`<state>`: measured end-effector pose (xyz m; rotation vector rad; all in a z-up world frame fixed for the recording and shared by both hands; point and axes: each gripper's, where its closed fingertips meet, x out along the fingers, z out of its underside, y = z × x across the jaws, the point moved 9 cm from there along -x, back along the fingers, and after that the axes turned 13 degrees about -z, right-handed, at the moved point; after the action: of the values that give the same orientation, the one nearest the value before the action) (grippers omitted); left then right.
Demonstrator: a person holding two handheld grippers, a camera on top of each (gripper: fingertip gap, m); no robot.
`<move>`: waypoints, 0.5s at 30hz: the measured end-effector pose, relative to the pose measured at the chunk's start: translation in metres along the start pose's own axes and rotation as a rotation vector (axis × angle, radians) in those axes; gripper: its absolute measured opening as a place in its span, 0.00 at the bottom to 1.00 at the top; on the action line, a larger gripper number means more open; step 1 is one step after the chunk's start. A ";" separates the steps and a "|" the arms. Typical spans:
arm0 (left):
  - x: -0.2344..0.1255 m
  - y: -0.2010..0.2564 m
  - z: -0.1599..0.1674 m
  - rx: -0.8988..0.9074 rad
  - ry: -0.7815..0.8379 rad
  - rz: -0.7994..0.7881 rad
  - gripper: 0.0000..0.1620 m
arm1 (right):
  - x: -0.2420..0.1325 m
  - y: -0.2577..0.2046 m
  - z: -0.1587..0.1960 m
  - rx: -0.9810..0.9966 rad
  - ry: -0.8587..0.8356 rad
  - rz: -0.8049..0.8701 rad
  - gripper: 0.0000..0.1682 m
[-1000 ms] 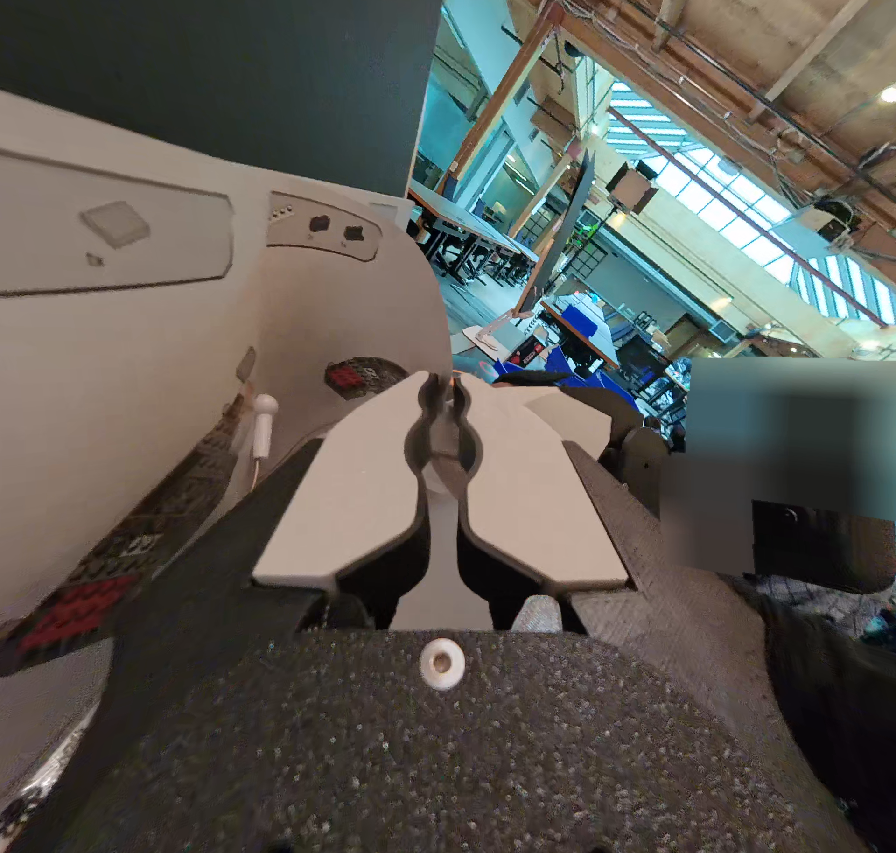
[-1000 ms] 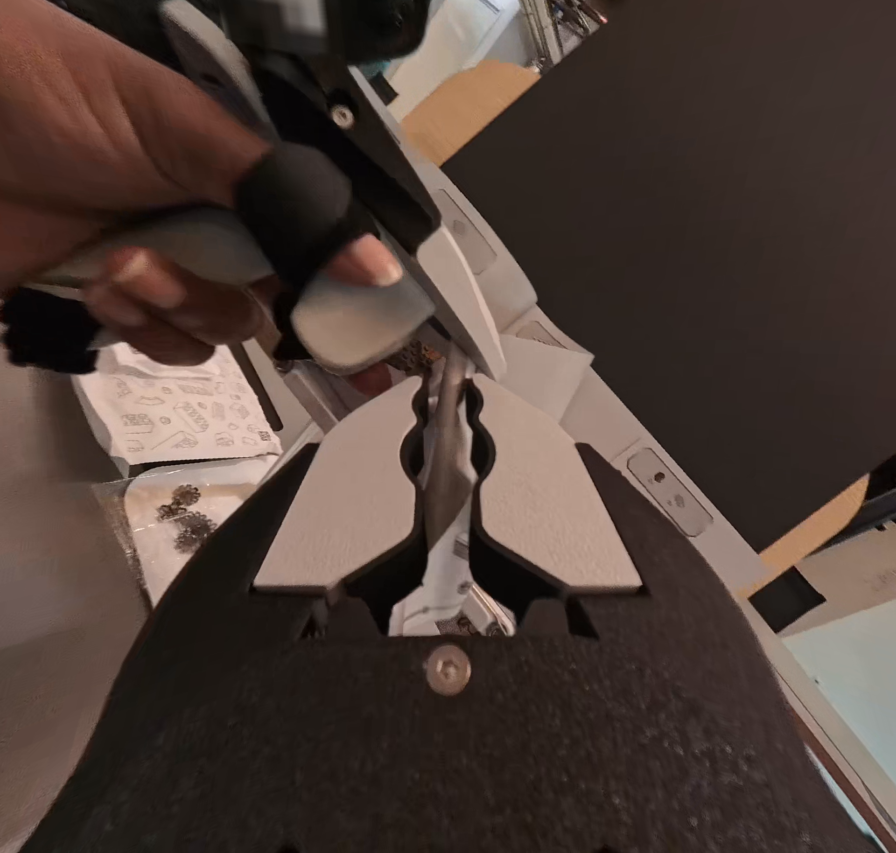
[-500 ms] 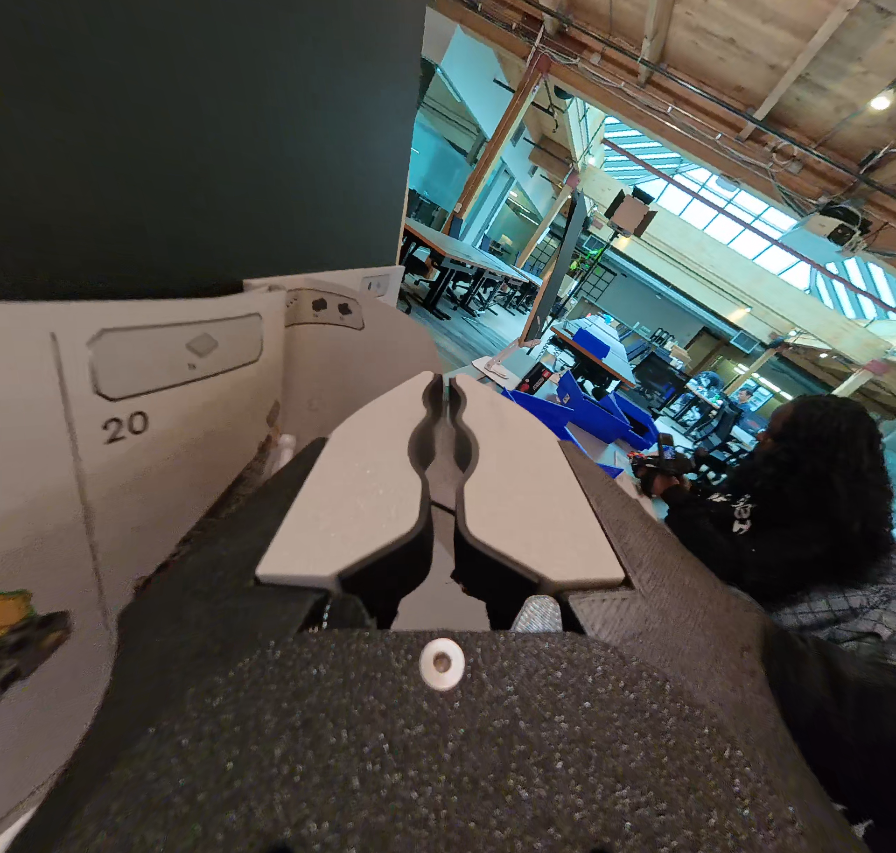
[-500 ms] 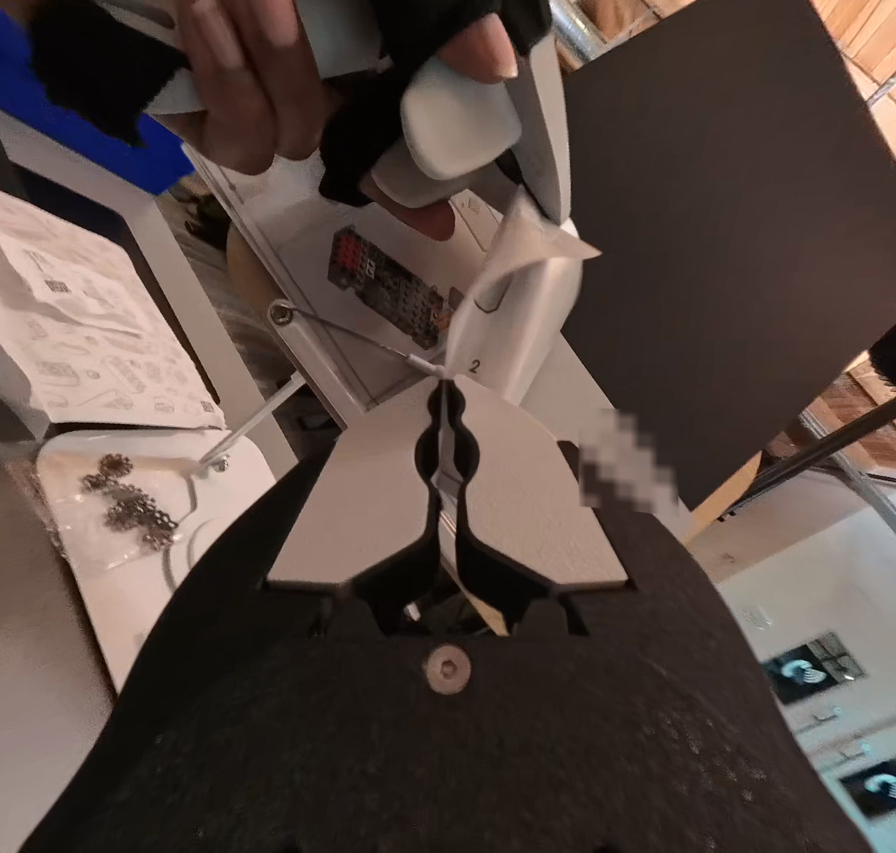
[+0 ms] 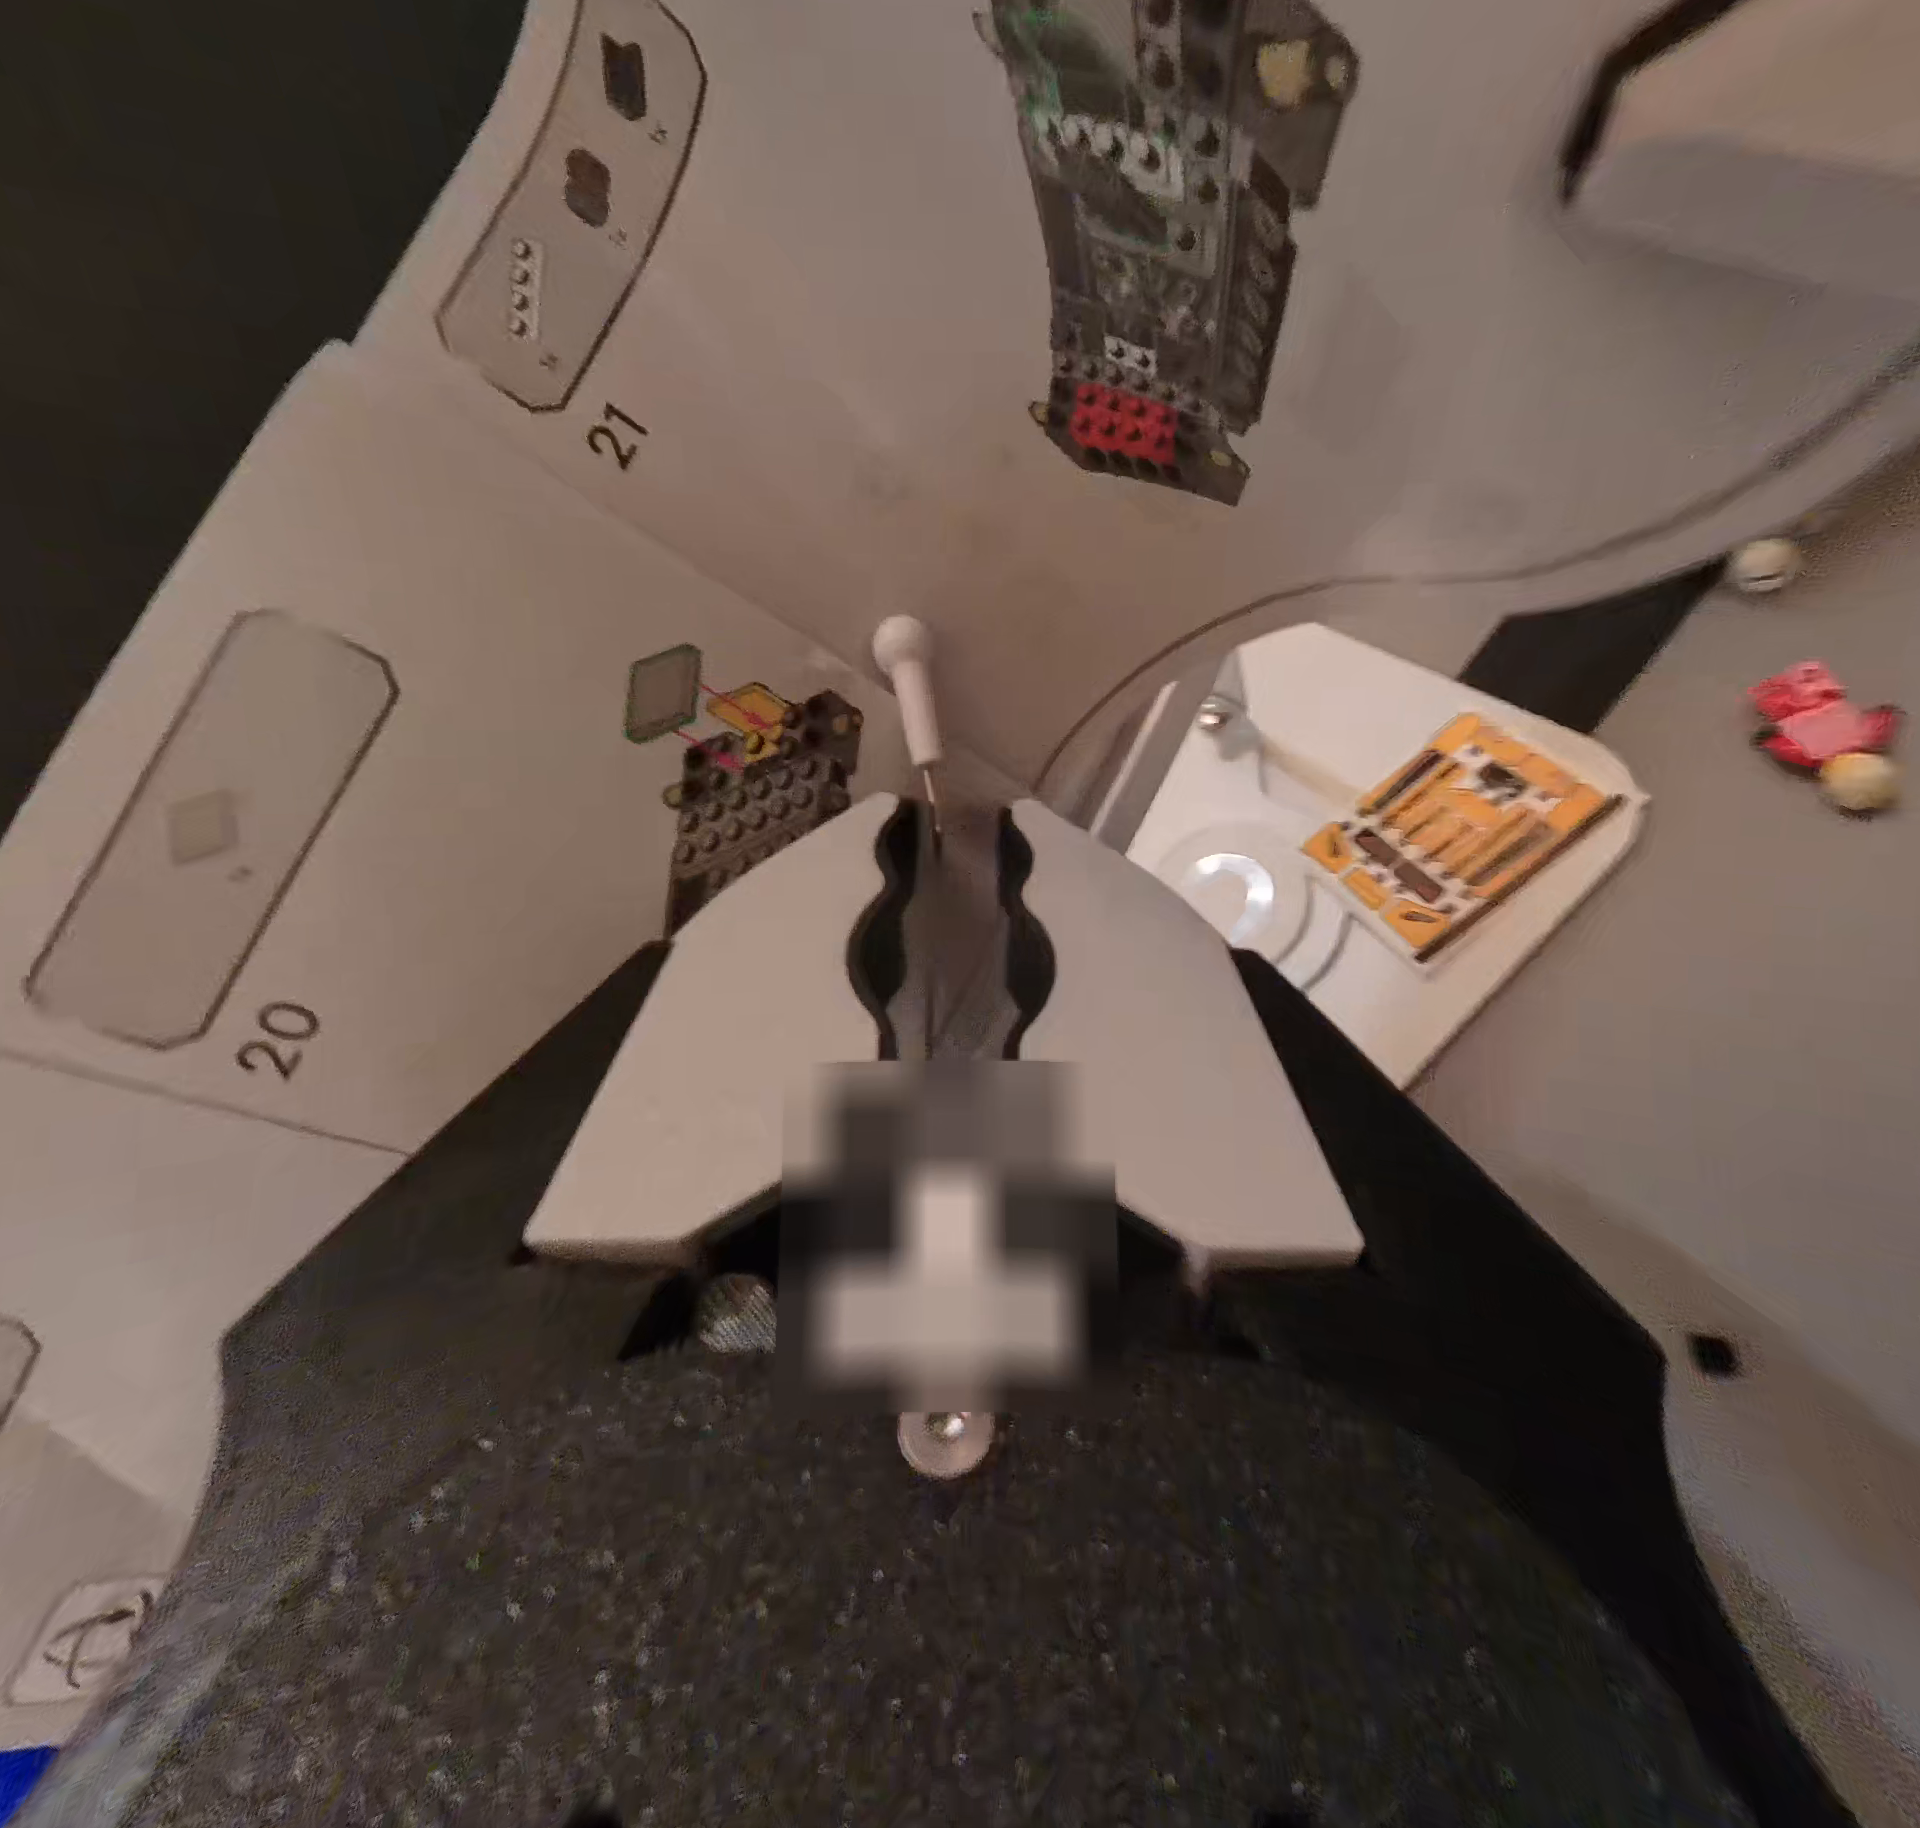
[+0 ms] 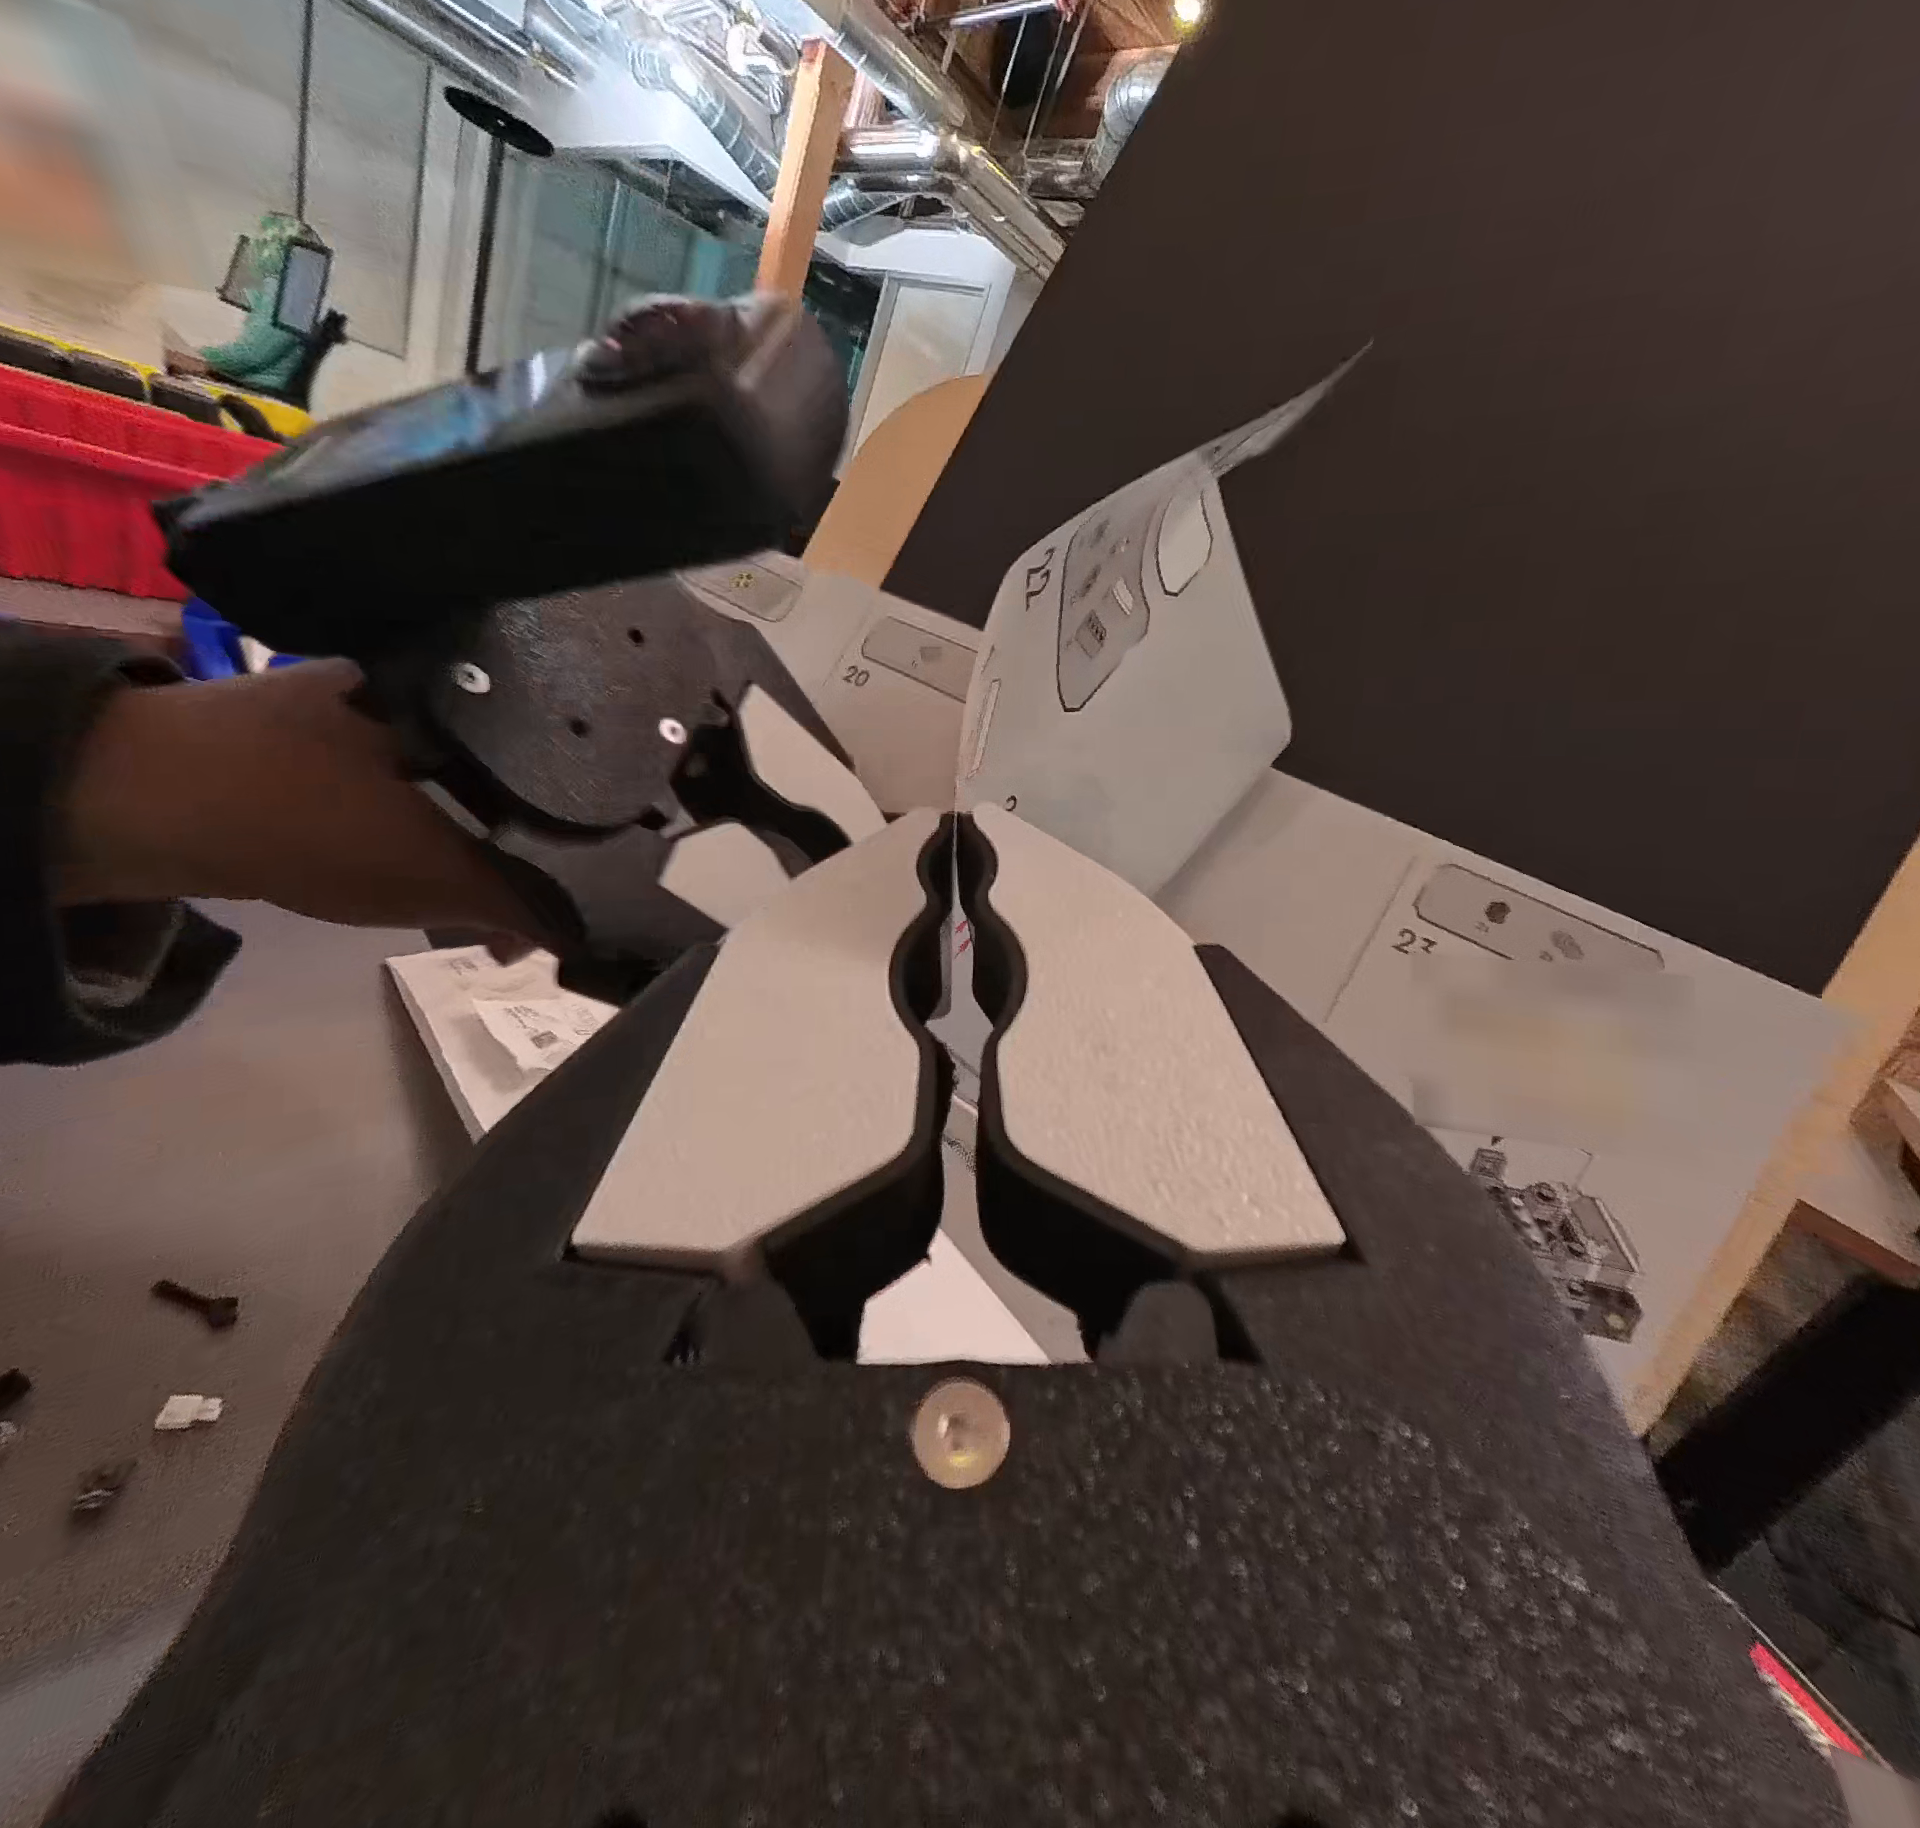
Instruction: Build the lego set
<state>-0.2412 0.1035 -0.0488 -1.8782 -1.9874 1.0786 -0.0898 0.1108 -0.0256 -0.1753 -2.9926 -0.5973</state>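
Observation:
The open instruction booklet (image 5: 831, 490) fills the left wrist view, showing printed building steps. My left gripper (image 5: 954, 814) hovers just over its pages with the jaws a little apart and nothing clamped between them. A white ball-tipped pin (image 5: 902, 677) on a thin wire stands at the fold just ahead of the fingertips. My right gripper (image 6: 953, 814) is shut on the edge of one booklet page (image 6: 1132, 698), which curls upright. The rest of the booklet (image 6: 1507, 947) lies behind it. The left gripper (image 6: 769, 802) and the hand (image 6: 260, 791) holding it show to the left.
A white stand base (image 5: 1226, 905) carries a yellow sticker sheet (image 5: 1455, 833). Red (image 5: 1818, 729) and round cream pieces (image 5: 1761, 563) lie on the grey table. Small dark (image 6: 192, 1300) and white (image 6: 187, 1411) pieces lie at the left. A black panel (image 6: 1558, 324) stands behind. There is about 11 cm between the tips of the two grippers.
The left gripper tipped down from facing the room to facing the booklet, and its jaws parted slightly. The right gripper stayed shut on the page, which now stands upright.

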 end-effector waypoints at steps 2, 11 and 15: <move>0.005 0.000 -0.003 0.059 -0.024 -0.057 0.01 | 0.001 -0.001 0.000 0.008 -0.002 -0.011 0.00; -0.014 -0.026 0.026 -0.494 0.173 -0.045 0.01 | 0.027 -0.016 0.003 0.003 -0.040 -0.072 0.00; -0.023 -0.046 0.075 -1.012 0.257 0.063 0.03 | 0.059 -0.028 0.010 -0.014 -0.115 -0.118 0.00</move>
<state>-0.3185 0.0583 -0.0660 -2.3108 -2.5308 -0.2916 -0.1526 0.0947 -0.0393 -0.0353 -3.1281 -0.6410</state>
